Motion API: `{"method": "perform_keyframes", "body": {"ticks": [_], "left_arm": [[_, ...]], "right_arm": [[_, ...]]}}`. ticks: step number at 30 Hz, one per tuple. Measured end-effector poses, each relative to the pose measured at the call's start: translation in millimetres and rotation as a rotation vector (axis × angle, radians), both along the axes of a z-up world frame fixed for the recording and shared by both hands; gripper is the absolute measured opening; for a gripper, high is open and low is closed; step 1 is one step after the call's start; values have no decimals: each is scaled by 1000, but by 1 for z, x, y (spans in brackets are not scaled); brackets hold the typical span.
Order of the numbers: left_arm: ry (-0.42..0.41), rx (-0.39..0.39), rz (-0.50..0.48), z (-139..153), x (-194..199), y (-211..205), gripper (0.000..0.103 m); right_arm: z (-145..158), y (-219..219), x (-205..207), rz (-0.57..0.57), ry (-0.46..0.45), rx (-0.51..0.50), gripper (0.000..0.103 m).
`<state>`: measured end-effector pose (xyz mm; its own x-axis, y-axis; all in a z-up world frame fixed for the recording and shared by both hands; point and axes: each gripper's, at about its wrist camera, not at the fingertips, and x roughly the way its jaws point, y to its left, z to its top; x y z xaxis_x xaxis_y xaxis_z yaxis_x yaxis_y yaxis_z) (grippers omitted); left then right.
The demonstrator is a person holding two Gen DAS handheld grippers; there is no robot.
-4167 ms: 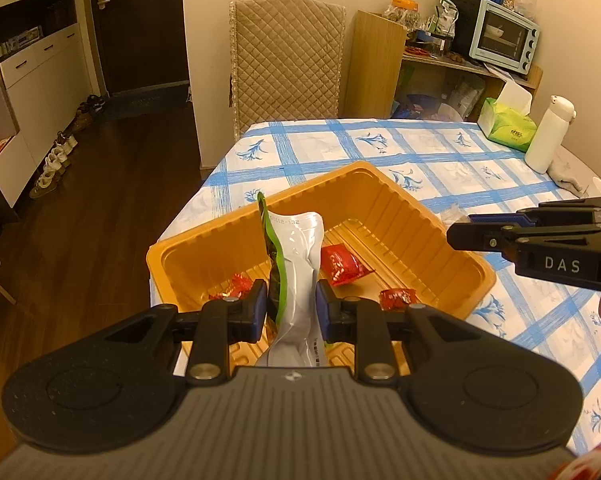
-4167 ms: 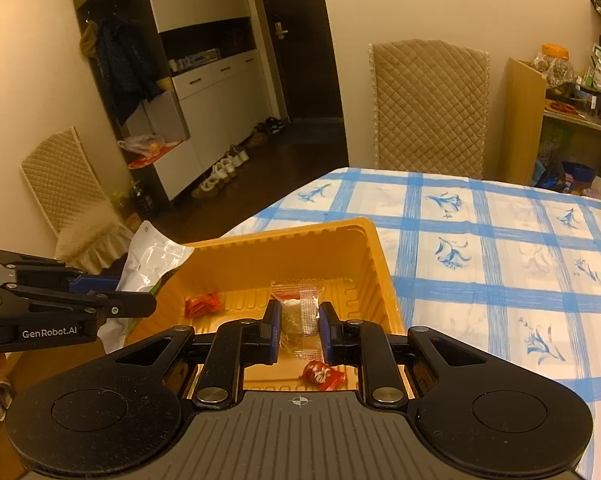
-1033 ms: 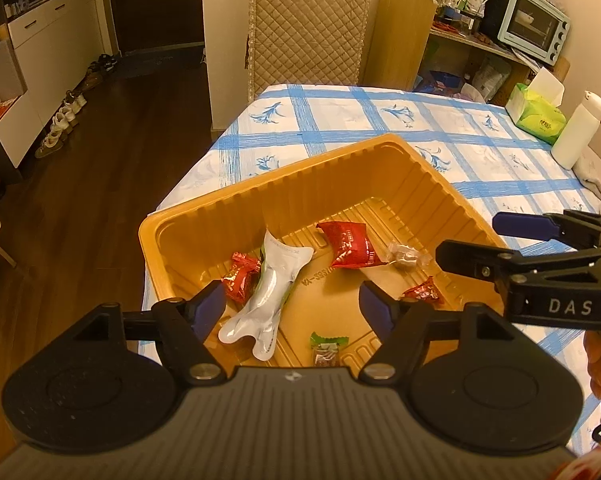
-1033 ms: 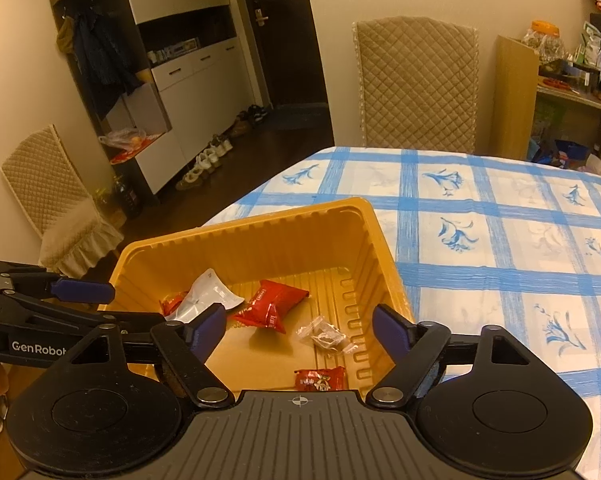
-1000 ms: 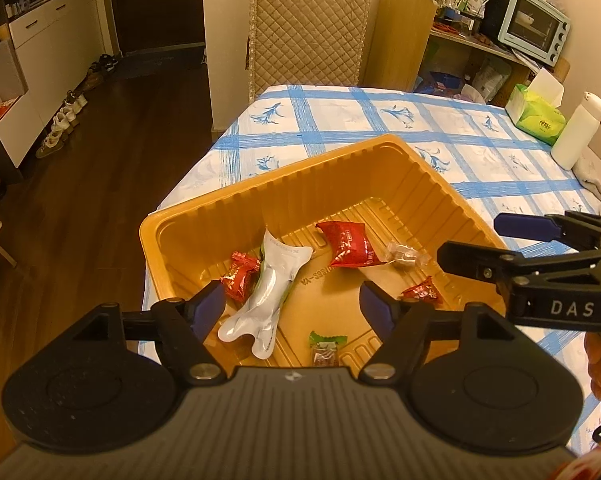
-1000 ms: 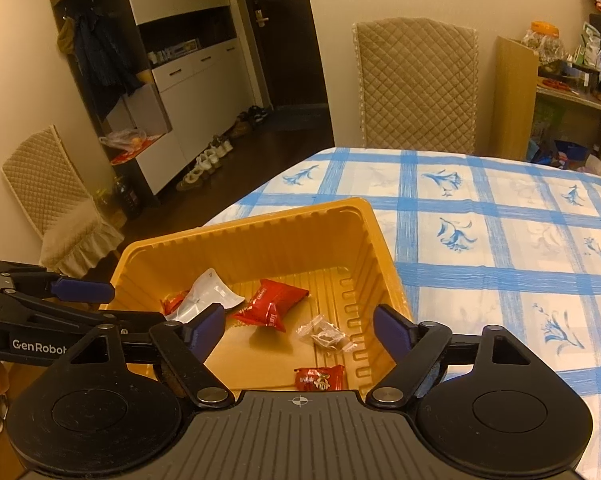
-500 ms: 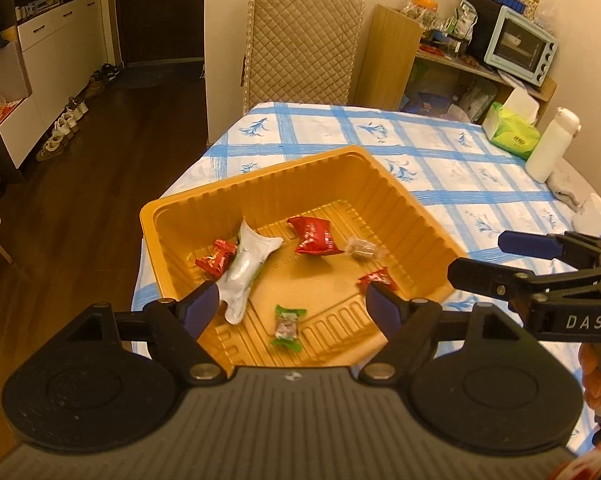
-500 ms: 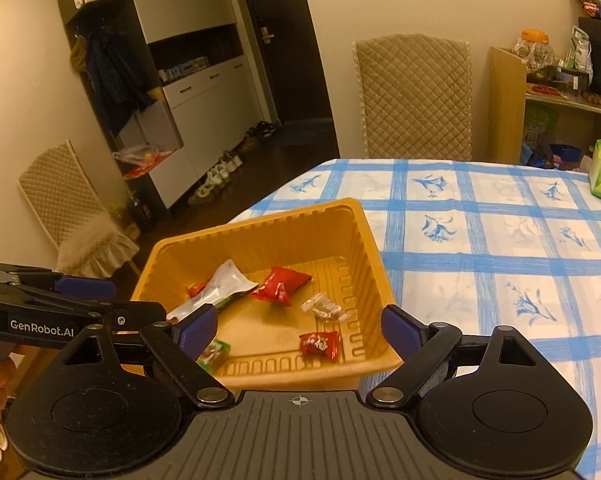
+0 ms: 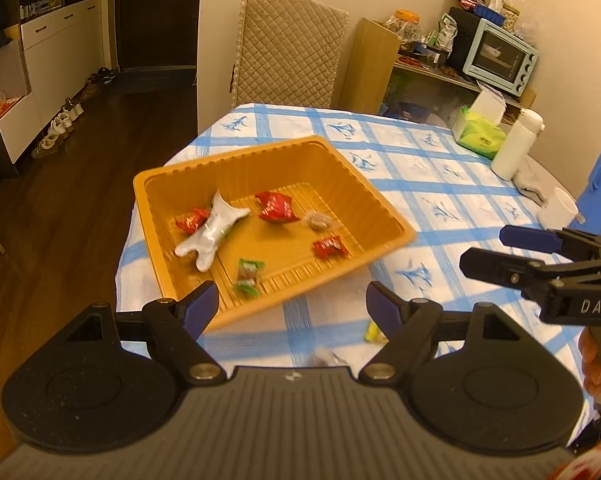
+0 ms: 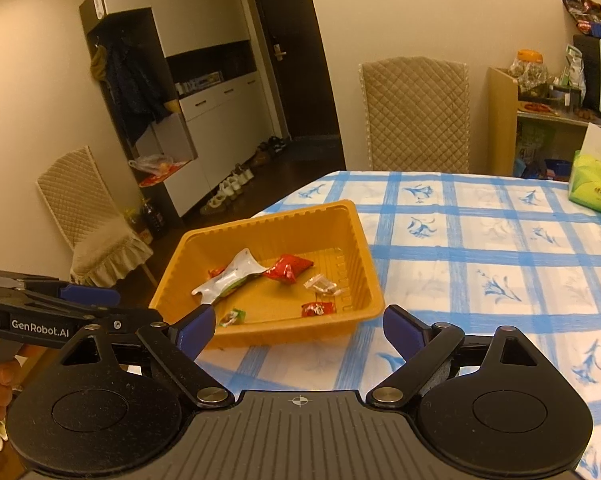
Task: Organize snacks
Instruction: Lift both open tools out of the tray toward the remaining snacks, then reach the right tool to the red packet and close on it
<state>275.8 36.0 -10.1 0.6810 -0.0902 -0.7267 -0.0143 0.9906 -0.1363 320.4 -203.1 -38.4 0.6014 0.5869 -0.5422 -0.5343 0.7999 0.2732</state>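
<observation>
- The orange tray (image 9: 384, 216) is a shallow, ribbed plastic tub with sloped walls, sitting at the corner of the blue-checked tablecloth (image 9: 440, 184), ahead of both tongs and beyond their tips.
- Inside it I count six snacks: one long white pouch (image 9: 212, 232) with a green edge, one larger red packet (image 9: 274, 207), two small red candies (image 9: 191, 220) (image 9: 329, 248), one clear-wrapped sweet (image 9: 318, 221) and one green-wrapped sweet (image 9: 247, 276).
- Two more small snacks lie on the cloth just short of the left gripper's (image 9: 292, 305) right fingertip: a yellow-green one (image 9: 374, 334) and a blurred pale one (image 9: 324, 356).
- The left gripper stands wide apart with nothing between its blue pads.
- The right gripper (image 10: 298, 326) is likewise spread wide and empty; it also shows at the right of the left wrist view.
- Four seconds ago the left gripper pinched the white pouch upright over the tray and the right one pinched the clear-wrapped sweet; both now lie in the tray.
- Since a second ago both tongs have drawn back, so the tray sits farther ahead.
</observation>
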Motion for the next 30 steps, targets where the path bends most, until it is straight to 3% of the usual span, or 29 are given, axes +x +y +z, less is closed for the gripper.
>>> {"method": "perform_keyframes", "body": {"ticks": [19,30], "left_arm": [[29,7,-19,-18,-71,-31,79],[116,15,-5,-47,-90,-33,79]], "right_arm": [[-21,-36,-59,23,59,-23,91],[-52,-23,-79,87,111,-83,91]]}}
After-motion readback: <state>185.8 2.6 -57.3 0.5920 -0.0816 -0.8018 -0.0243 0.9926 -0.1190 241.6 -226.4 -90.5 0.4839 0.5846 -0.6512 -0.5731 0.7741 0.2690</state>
